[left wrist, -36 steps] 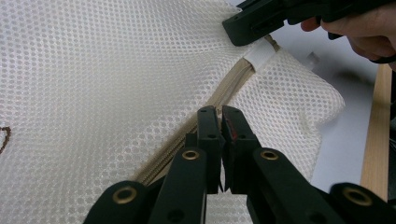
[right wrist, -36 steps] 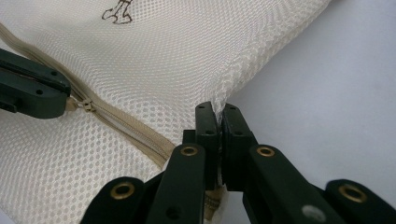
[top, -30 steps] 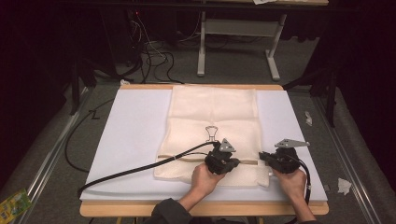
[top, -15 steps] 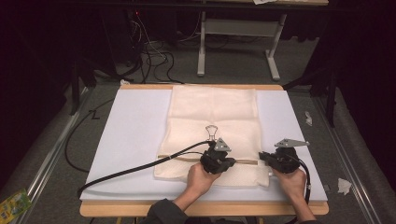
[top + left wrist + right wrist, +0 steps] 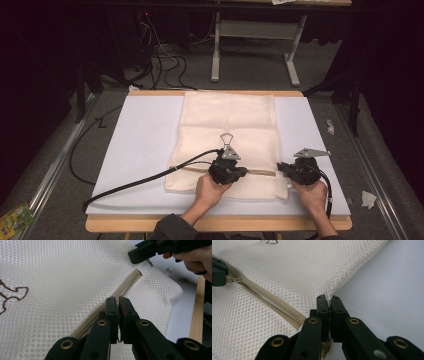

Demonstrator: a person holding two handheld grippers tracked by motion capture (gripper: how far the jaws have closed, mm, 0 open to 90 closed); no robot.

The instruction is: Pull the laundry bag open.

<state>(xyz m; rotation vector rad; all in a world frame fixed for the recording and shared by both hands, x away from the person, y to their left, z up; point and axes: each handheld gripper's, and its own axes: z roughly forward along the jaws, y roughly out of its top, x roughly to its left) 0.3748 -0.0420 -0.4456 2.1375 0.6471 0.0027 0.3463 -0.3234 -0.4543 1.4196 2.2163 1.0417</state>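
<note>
High view: a cream mesh bag (image 5: pixel 227 140) is lying flat on the white-covered table (image 5: pixel 140 145), both grippers working at its zipper (image 5: pixel 260 172).

Left gripper view: the left gripper (image 5: pixel 117 306) is pinching the zipper pull to slide it along.

Right gripper view: the right gripper (image 5: pixel 328 303) is pinching the bag's edge, anchoring the fabric taut.

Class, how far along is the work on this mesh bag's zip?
Done: both grips are set. The right tongs pinch the mesh bag at the zip's end; the left tongs hold the zip pull partway along. In hand: drawing the pull along. Left: the rest of the zip; whether it is opening or closing, I cannot tell.
</note>
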